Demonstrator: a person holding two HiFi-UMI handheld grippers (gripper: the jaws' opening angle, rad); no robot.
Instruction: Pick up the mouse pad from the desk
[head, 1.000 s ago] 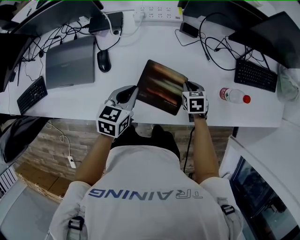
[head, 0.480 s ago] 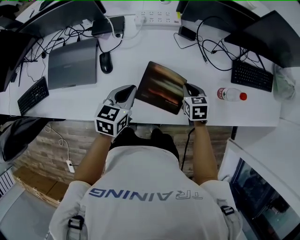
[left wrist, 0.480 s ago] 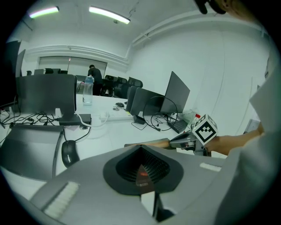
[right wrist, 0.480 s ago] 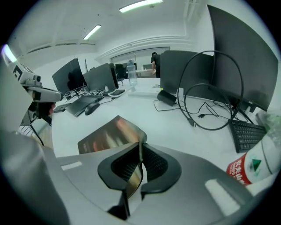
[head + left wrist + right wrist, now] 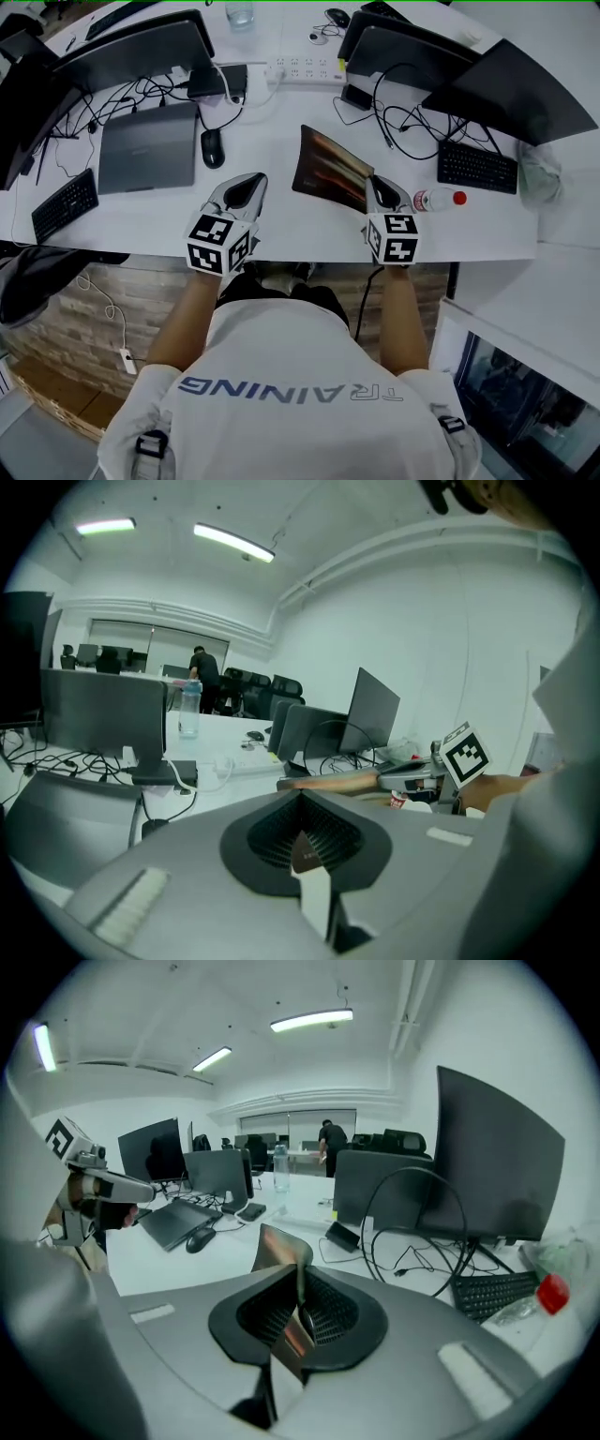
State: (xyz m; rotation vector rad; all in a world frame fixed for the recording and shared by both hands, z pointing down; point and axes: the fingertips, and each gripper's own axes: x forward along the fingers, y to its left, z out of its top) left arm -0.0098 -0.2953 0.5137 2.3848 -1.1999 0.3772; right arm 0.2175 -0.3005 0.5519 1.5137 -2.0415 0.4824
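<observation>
The mouse pad point(image 5: 328, 169), dark with a brown-orange print, hangs tilted above the white desk point(image 5: 281, 122). My right gripper point(image 5: 373, 189) is shut on its near right edge; its jaws have just been closing on that edge. In the right gripper view the pad point(image 5: 277, 1246) stands edge-up between the jaws of that gripper point(image 5: 298, 1312). My left gripper point(image 5: 251, 185) hovers to the pad's left, apart from it. In the left gripper view its jaws point(image 5: 300, 841) look shut with nothing held, and the pad point(image 5: 328, 781) shows edge-on beyond.
A closed laptop point(image 5: 148, 145) and black mouse point(image 5: 213, 147) lie to the left. Keyboards sit at far left point(image 5: 64, 204) and right point(image 5: 476, 167). A red-capped bottle point(image 5: 439, 199) lies beside the right gripper. Monitors, cables and a power strip point(image 5: 305, 70) fill the back.
Both grippers have risen. The pad has come up off the desk in the right gripper and tilted steeper. The left gripper has parted from the pad's left edge.
</observation>
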